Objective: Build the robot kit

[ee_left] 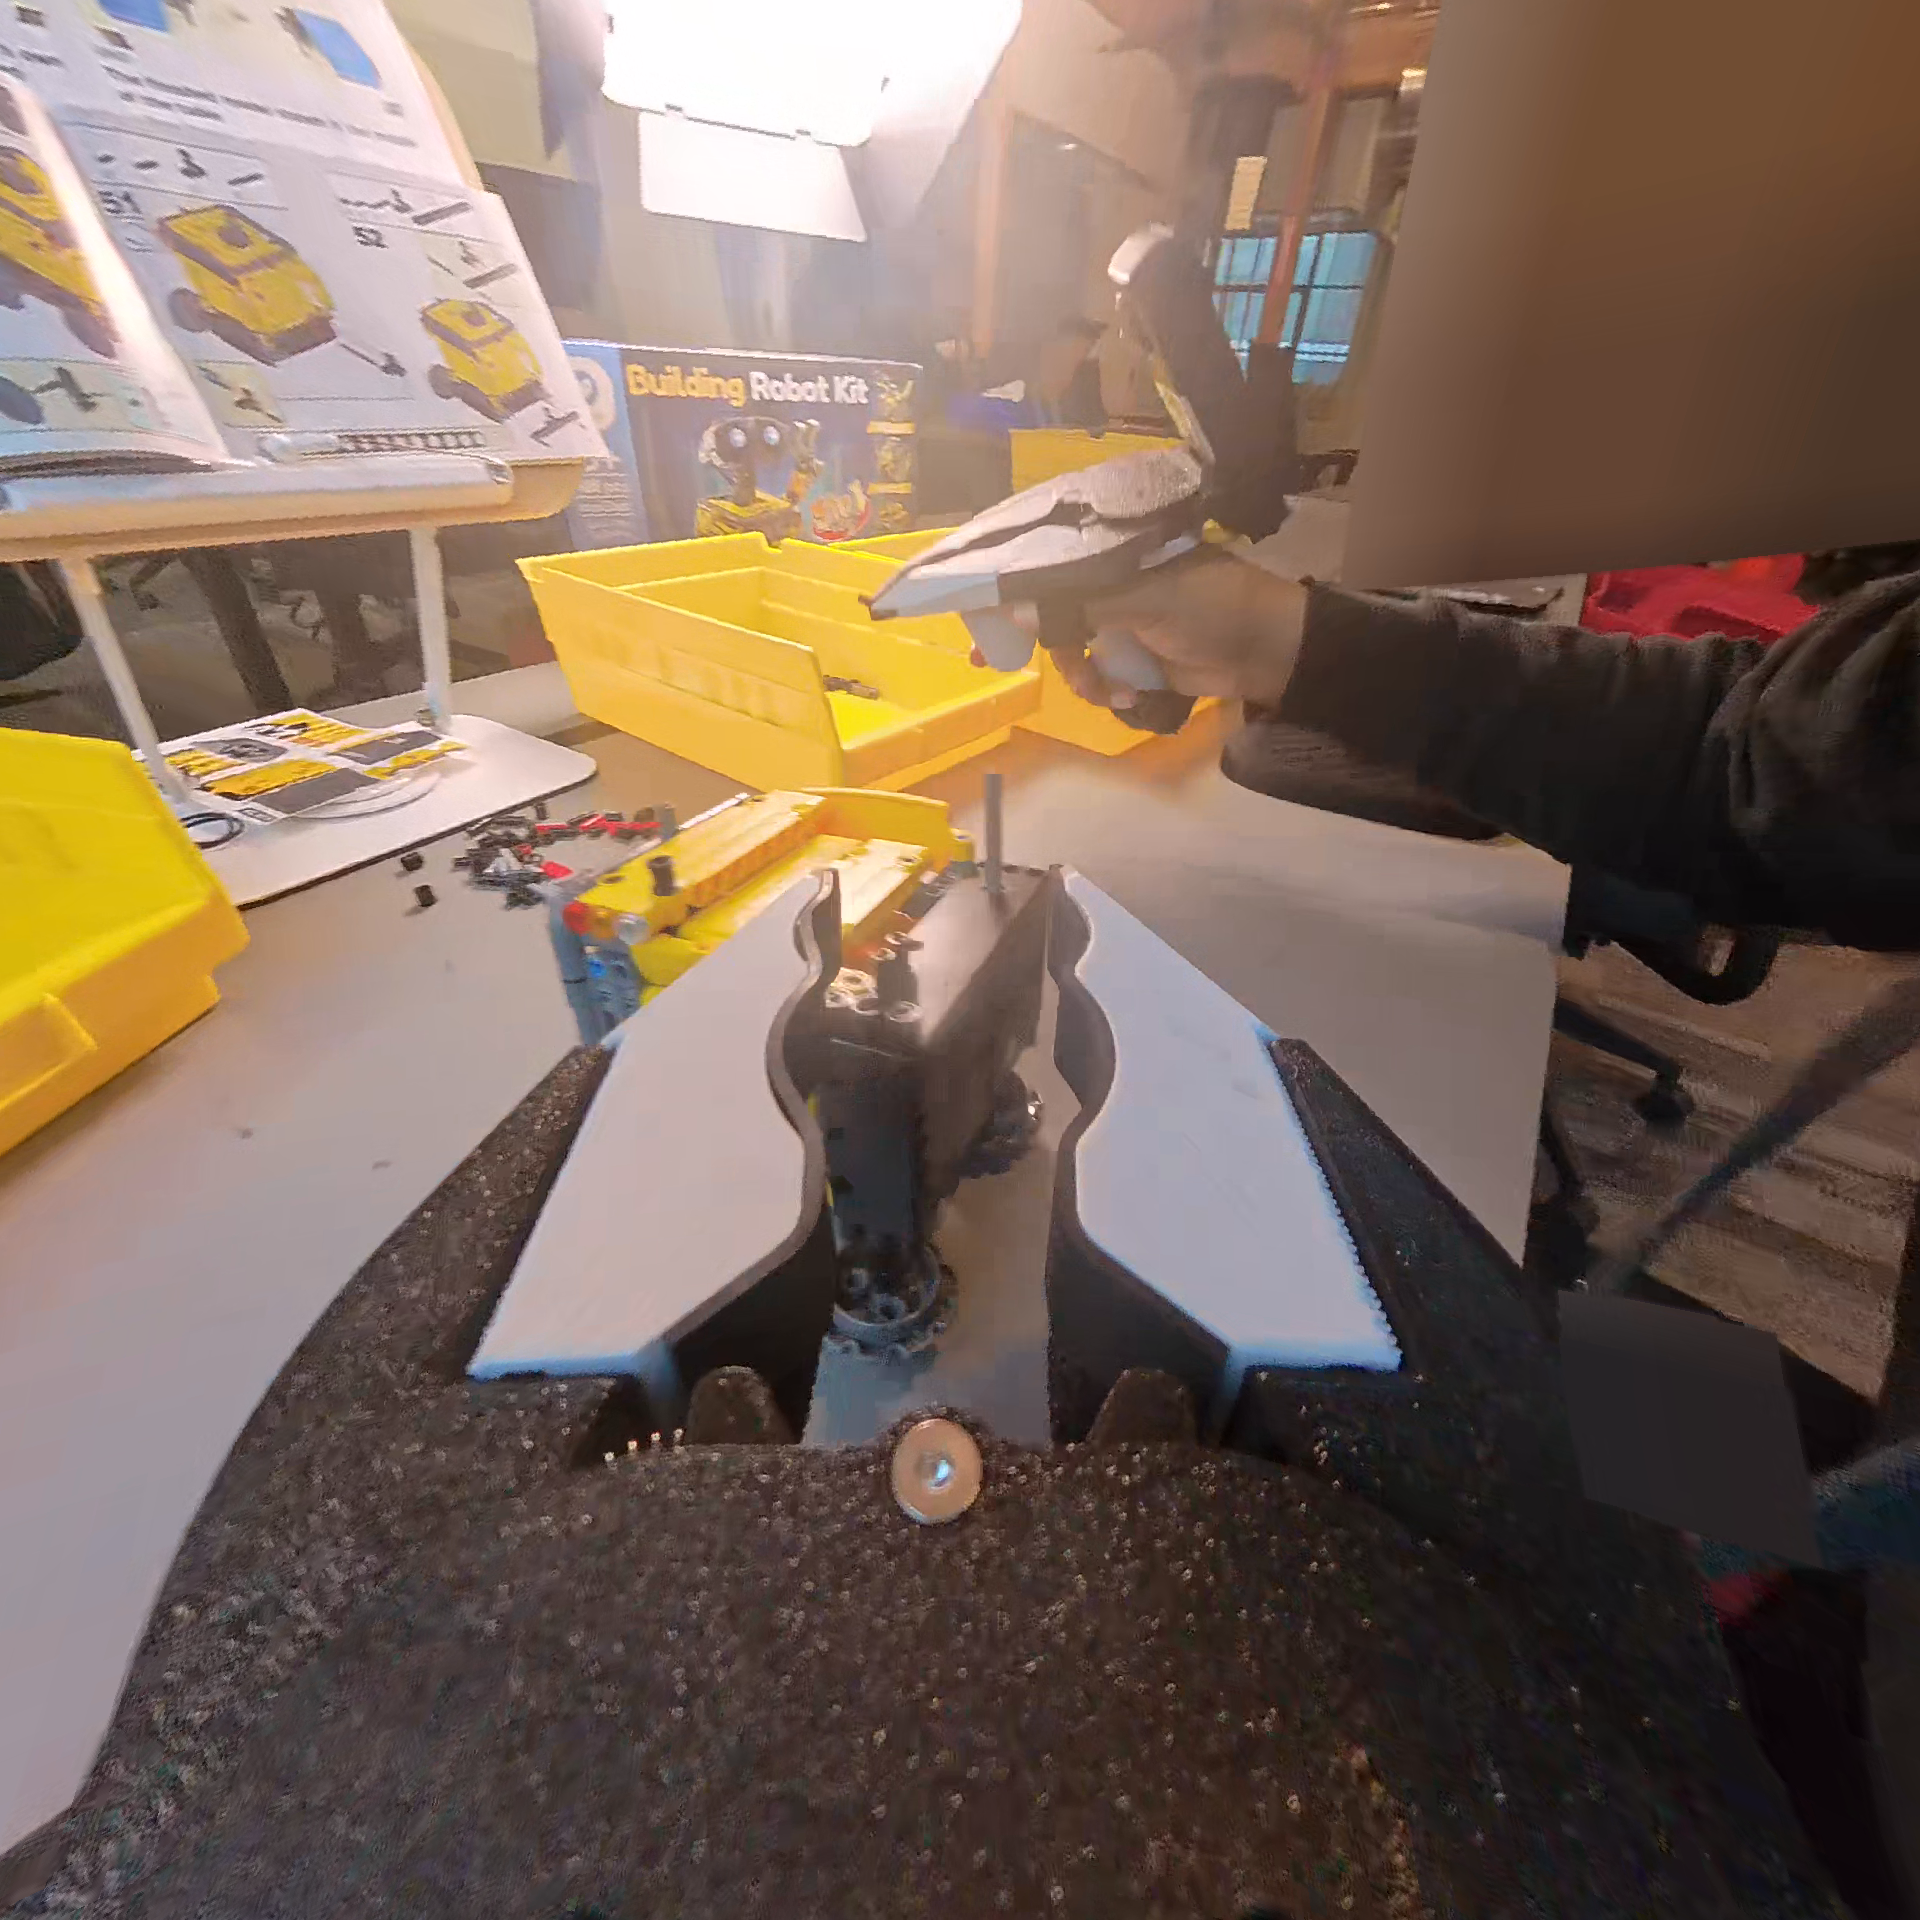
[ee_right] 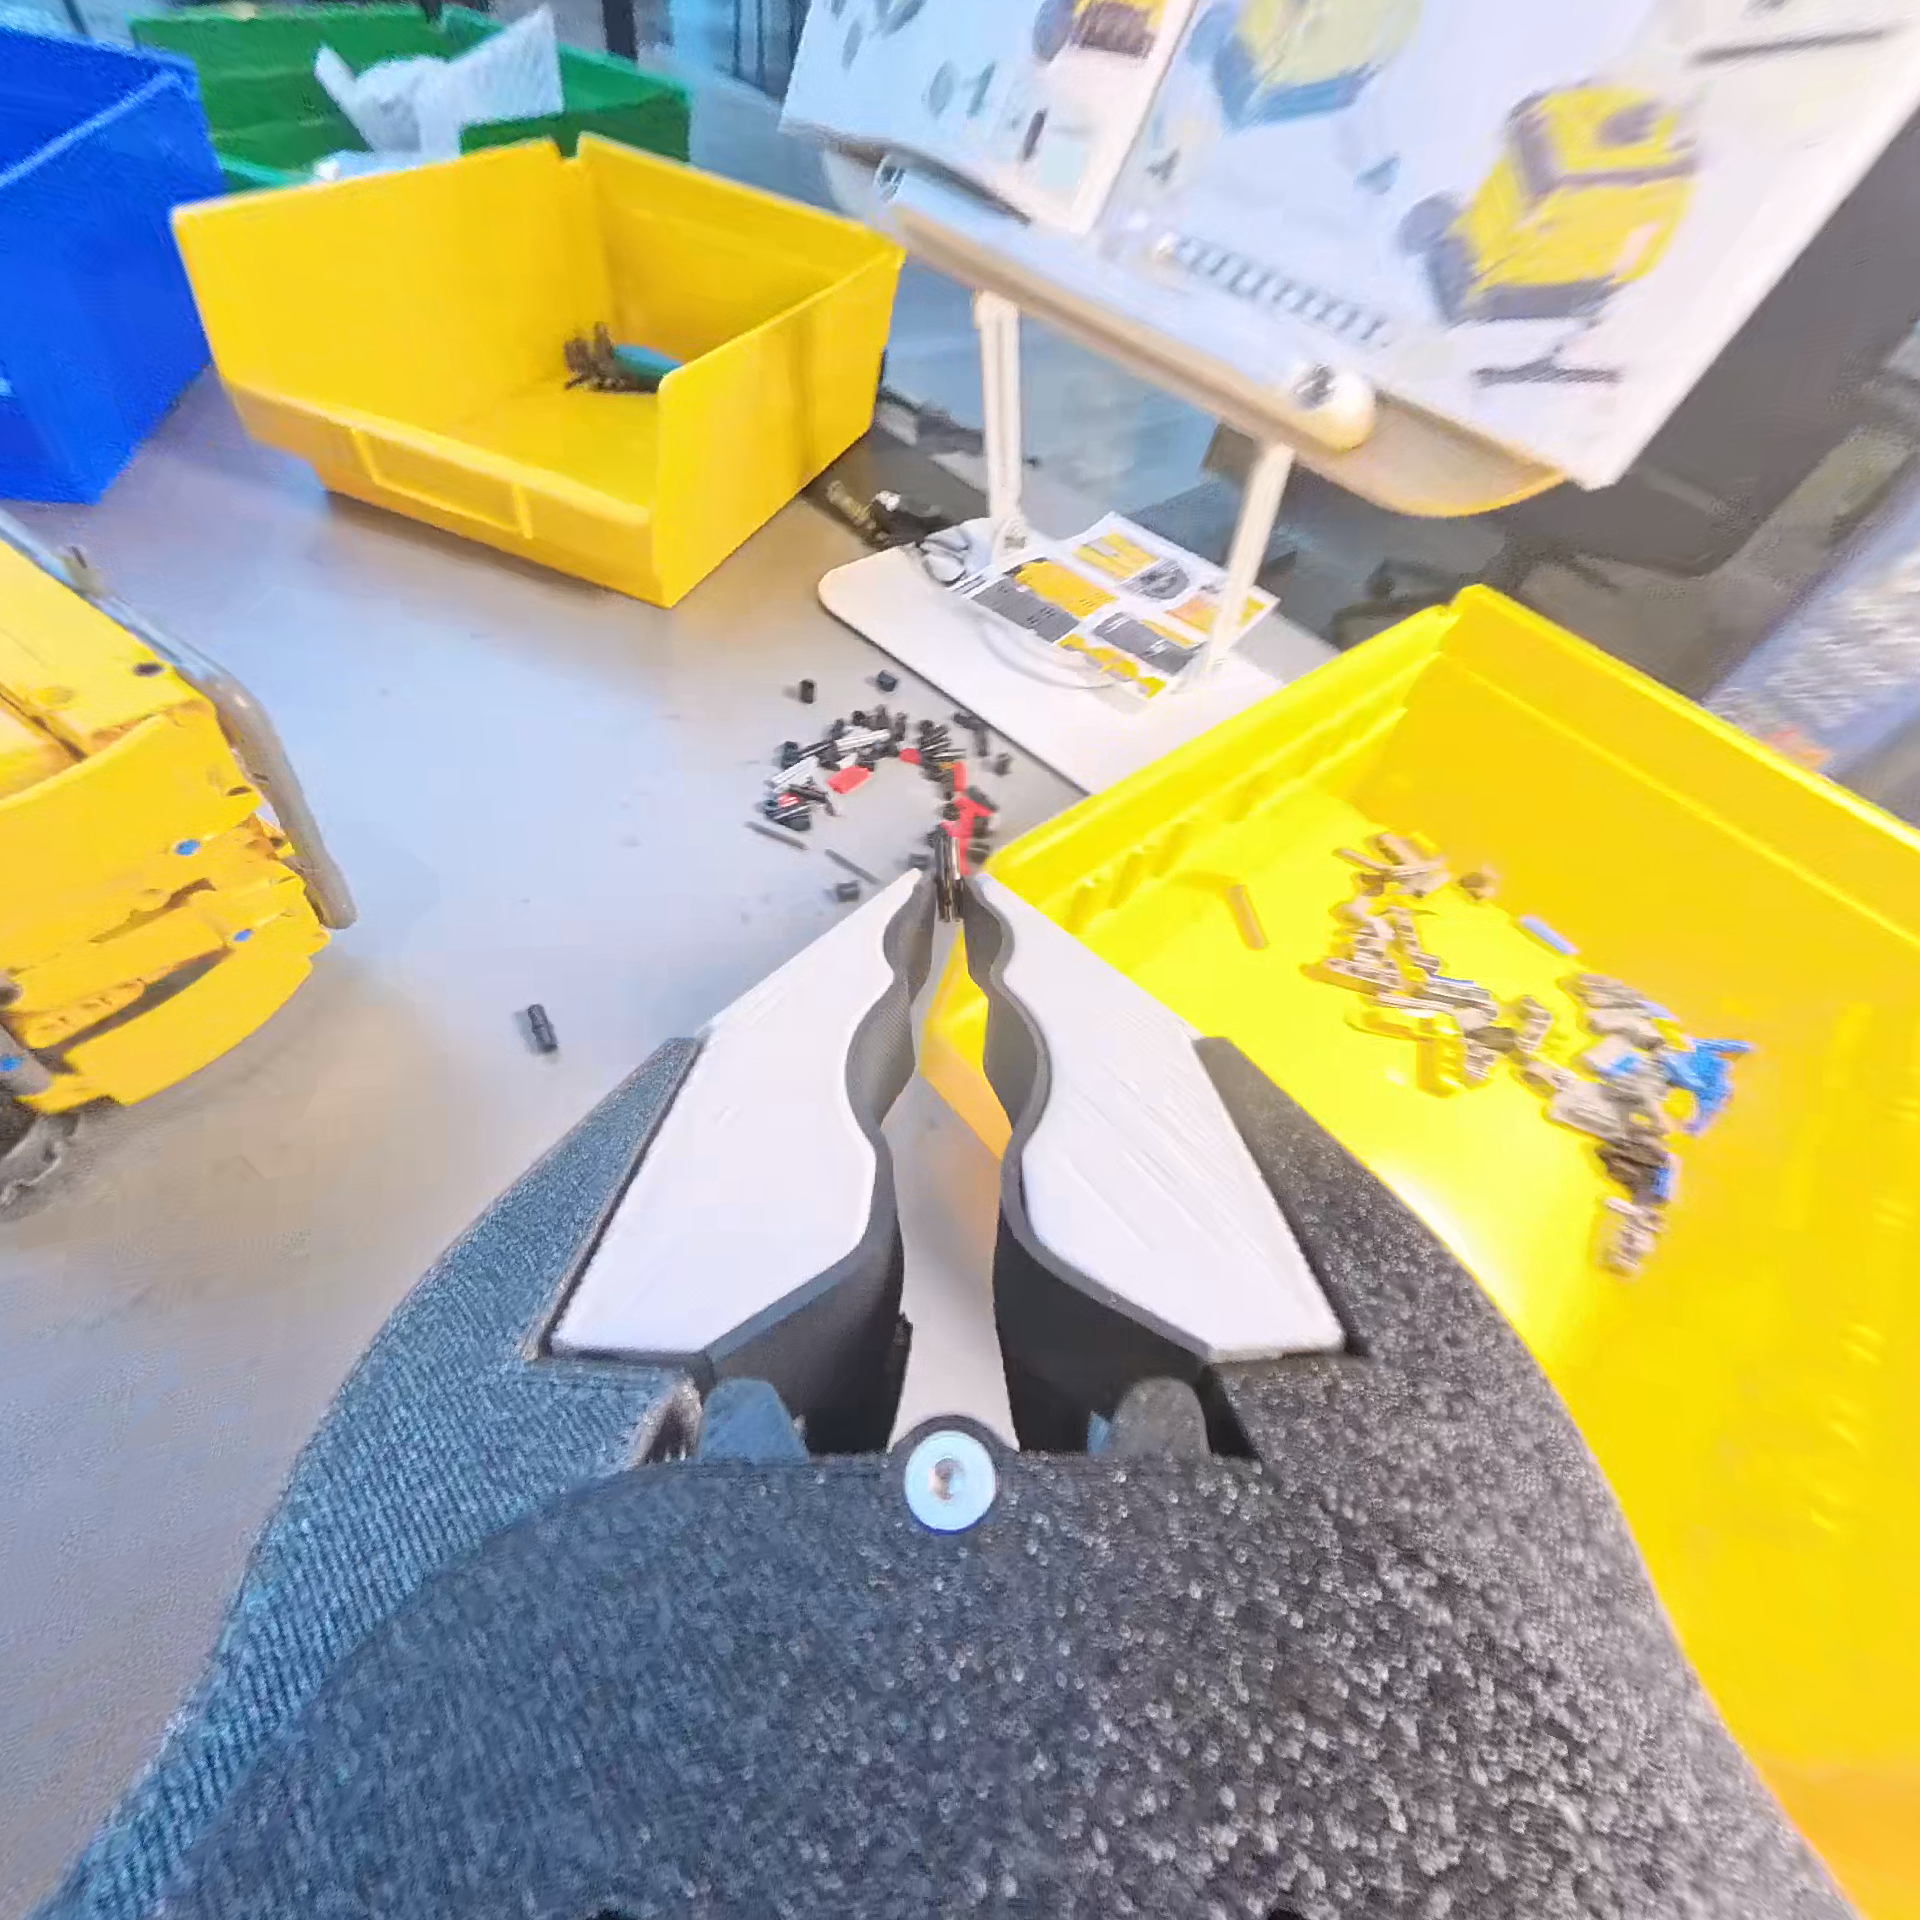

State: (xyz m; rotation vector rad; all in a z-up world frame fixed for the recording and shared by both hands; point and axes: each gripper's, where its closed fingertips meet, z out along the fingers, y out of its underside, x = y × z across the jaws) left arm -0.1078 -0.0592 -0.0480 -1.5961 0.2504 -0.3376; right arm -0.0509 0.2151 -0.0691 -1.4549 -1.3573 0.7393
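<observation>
In the left wrist view my left gripper (ee_left: 943, 885) is shut on the black block (ee_left: 971, 966) of a yellow brick-built model (ee_left: 748, 868) standing on the grey table. A thin grey axle (ee_left: 992, 831) sticks up from the block, and toothed wheels show low between the fingers. My right gripper (ee_left: 883, 603), held by a hand, hovers above and beyond the model. In the right wrist view my right gripper (ee_right: 948, 896) is shut on a small black pin (ee_right: 947, 868) above the table, by the corner of a yellow bin (ee_right: 1195, 790). The model (ee_right: 135, 883) is at the left.
A scatter of small black and red pieces (ee_right: 883, 769) lies on the table. The yellow bin holds grey and blue parts (ee_right: 1507, 1018). Another yellow bin (ee_right: 447, 312), a blue bin (ee_right: 83, 260), a booklet on a stand (ee_left: 260, 260) and a kit box (ee_left: 769, 447) stand around. Spacing between my two grippers at the tips: around 30 cm.
</observation>
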